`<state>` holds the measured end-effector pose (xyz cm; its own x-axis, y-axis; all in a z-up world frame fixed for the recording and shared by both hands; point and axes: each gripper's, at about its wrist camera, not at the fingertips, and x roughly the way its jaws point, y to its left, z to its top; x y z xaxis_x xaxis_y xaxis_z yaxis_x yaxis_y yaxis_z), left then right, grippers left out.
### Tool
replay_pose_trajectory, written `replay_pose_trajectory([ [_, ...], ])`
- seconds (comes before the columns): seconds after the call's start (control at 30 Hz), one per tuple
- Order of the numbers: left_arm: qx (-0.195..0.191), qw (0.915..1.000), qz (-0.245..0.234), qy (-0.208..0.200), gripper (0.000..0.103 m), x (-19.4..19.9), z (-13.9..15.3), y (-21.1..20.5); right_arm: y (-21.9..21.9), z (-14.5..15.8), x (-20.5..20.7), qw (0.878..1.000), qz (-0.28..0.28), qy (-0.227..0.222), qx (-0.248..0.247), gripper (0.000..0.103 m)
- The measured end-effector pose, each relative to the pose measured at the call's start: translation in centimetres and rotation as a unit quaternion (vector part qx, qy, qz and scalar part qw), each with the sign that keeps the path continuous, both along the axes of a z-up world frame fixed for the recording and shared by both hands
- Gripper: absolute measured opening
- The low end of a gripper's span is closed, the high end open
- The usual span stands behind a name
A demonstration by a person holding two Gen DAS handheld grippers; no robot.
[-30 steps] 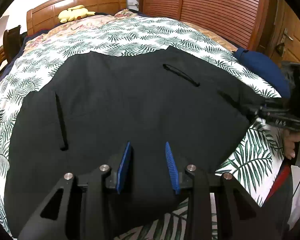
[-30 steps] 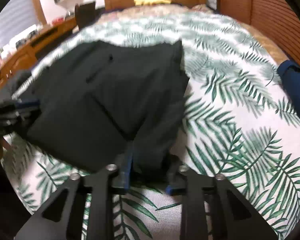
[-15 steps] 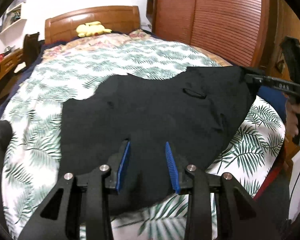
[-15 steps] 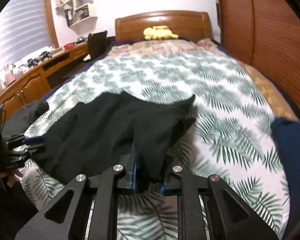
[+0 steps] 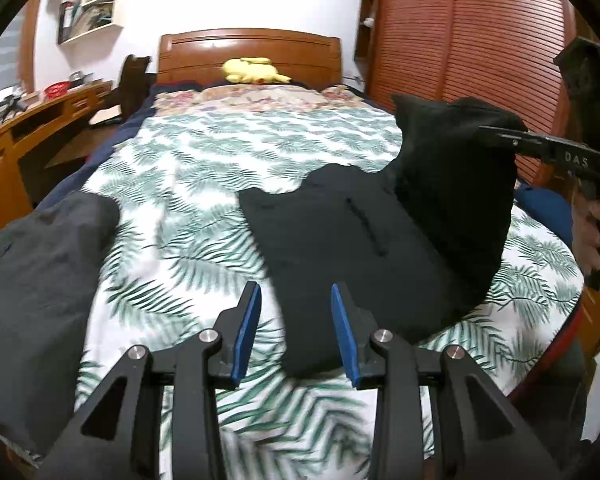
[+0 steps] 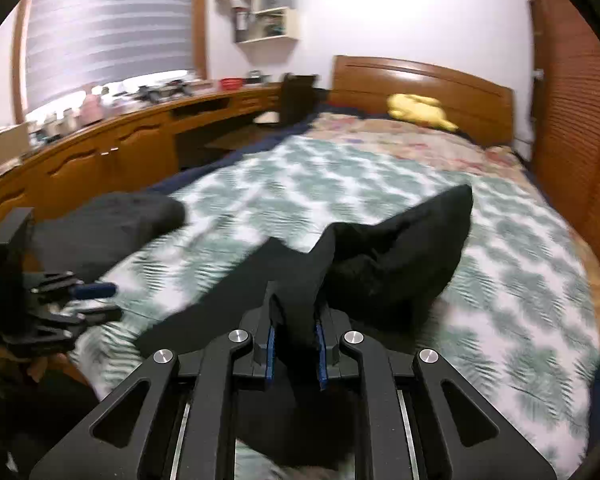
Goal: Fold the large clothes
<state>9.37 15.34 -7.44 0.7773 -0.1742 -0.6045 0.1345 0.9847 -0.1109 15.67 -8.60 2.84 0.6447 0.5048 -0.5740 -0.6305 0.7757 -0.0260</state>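
A large black garment (image 5: 340, 240) lies on the palm-leaf bedspread (image 5: 204, 168), and its right corner is pulled up into the air. My right gripper (image 5: 488, 131) is shut on that corner at the right edge of the left wrist view. In the right wrist view the black cloth (image 6: 400, 248) bunches between the blue pads of the right gripper (image 6: 295, 320). My left gripper (image 5: 294, 292) hangs open above the garment's near left edge; its pads press on nothing. The left gripper (image 6: 100, 302) also shows at the far left of the right wrist view.
A dark grey garment (image 5: 32, 280) is heaped on the bed's left side. A yellow plush toy (image 5: 252, 70) rests by the wooden headboard (image 5: 248, 48). A blue bundle (image 5: 544, 208) lies at the right edge. A slatted wardrobe (image 5: 480, 60) stands on the right, a desk (image 6: 120, 152) on the left.
The right gripper has lifted the garment's right corner off the bed and carried it up and inward. The left gripper has drawn back and left, so the black cloth now sits further right.
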Motion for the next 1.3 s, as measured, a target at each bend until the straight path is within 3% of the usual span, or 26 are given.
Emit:
replay_pose_trajectory([
  [0.1, -0.002, 0.9999, 0.013, -0.003, 0.034, -0.4, -0.1, 1.0, 3.9, -1.8, -0.4, 1.0, 0.015, 0.02, 0.005, 0.014],
  [0.27, -0.007, 0.9998, 0.015, -0.004, 0.035, -0.4, -0.3, 1.5, 7.8, -4.7, -0.5, 0.996, 0.047, 0.078, 0.023, 0.038],
  [0.37, -0.006, 0.9999, 0.009, -0.003, 0.035, -0.4, -0.2, 1.1, 7.9, -4.6, -1.3, 0.996, 0.052, 0.067, 0.011, 0.046],
  [0.67, -0.009, 0.9996, -0.019, -0.02, 0.035, 0.0, 0.9, -1.2, 2.7, -3.8, -1.8, 0.998, 0.013, 0.033, -0.045, 0.047],
  [0.83, -0.011, 0.9993, -0.028, -0.021, 0.035, 0.5, 1.1, -2.1, -0.4, -6.7, -0.3, 0.995, -0.023, 0.069, -0.065, 0.047],
  [0.97, -0.013, 0.9992, -0.032, -0.018, 0.035, 0.9, 1.0, -2.6, -2.1, -11.1, 0.1, 0.991, -0.033, 0.118, -0.061, 0.047],
  [1.3, -0.015, 0.999, -0.042, 0.002, 0.035, 2.5, 0.0, -3.8, -2.7, -12.1, -0.4, 0.992, -0.035, 0.115, -0.046, 0.047],
])
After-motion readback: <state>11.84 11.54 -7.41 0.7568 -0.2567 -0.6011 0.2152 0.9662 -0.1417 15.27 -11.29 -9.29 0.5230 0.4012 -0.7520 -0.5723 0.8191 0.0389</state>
